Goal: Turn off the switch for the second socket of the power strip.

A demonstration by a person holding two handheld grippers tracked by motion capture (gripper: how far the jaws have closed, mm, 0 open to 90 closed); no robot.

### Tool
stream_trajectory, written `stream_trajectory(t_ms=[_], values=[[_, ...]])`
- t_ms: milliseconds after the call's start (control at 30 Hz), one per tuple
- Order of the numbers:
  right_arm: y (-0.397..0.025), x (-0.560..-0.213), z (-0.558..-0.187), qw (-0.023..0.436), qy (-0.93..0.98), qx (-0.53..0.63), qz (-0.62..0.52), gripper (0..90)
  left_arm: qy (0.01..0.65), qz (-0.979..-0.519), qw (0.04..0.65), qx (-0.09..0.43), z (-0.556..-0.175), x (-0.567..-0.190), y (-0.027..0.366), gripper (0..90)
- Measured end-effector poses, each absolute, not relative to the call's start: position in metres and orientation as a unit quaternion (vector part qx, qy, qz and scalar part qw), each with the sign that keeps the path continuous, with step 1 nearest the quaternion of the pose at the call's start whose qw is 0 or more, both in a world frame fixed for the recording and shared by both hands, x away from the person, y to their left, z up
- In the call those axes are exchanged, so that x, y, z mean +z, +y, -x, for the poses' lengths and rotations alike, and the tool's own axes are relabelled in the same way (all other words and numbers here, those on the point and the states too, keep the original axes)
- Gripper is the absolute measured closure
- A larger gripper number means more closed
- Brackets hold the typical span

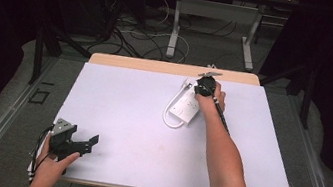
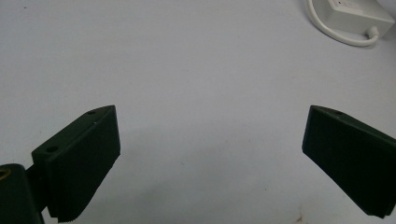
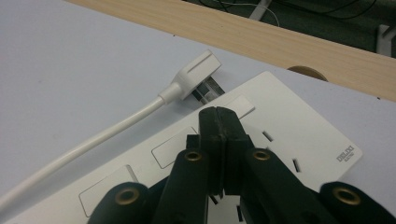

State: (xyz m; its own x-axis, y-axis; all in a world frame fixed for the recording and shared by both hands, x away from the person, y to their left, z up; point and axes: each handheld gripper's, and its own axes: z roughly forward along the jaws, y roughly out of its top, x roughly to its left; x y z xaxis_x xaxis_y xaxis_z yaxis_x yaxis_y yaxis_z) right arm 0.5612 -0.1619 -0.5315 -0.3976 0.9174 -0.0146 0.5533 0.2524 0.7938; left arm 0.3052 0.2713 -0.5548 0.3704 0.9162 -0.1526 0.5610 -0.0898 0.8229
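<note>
Two claws: our right claw (image 3: 219,116), clenched on nothing, presses the white plastic power strip (image 1: 186,108) at one o'clock on the tabletop (image 1: 125,117); it may skid. Left claw (image 2: 210,163) rests released.

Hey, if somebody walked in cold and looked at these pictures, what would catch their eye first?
Probably the white rectangular plastic power strip on the far right part of the pale table, its white cable looping beside it and its white plug lying loose against its edge. The right gripper presses down on the strip with jaws together, while the left gripper rests wide open at the near left corner.
</note>
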Motion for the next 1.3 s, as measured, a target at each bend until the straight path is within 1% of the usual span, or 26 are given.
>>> stream_trajectory(t_ms=[233,367,533,767,1033,1133,1300], values=[[-0.16,-0.532,-0.563,0.246,0.755,0.363,-0.487,90.0,0.522,-0.71,0.428,0.201,-0.306,-0.555,0.271,4.4],[-0.152,-0.53,-0.565,0.236,0.76,0.365,-0.484,90.0,0.522,-0.71,0.428,0.201,-0.306,-0.555,0.271,4.4],[-0.144,-0.53,-0.567,0.234,0.766,0.352,-0.484,90.0,0.524,-0.708,0.428,0.203,-0.305,-0.555,0.272,4.4],[-0.141,-0.535,-0.571,0.233,0.768,0.337,-0.493,90.0,0.524,-0.707,0.429,0.204,-0.304,-0.554,0.274,4.5],[-0.14,-0.536,-0.573,0.235,0.76,0.344,-0.499,90.0,0.523,-0.708,0.43,0.203,-0.305,-0.554,0.273,4.4],[-0.14,-0.535,-0.572,0.224,0.757,0.342,-0.509,90.0,0.523,-0.708,0.429,0.203,-0.304,-0.554,0.273,4.4],[-0.141,-0.536,-0.572,0.227,0.753,0.343,-0.514,90.0,0.522,-0.708,0.431,0.203,-0.304,-0.554,0.273,4.4]])
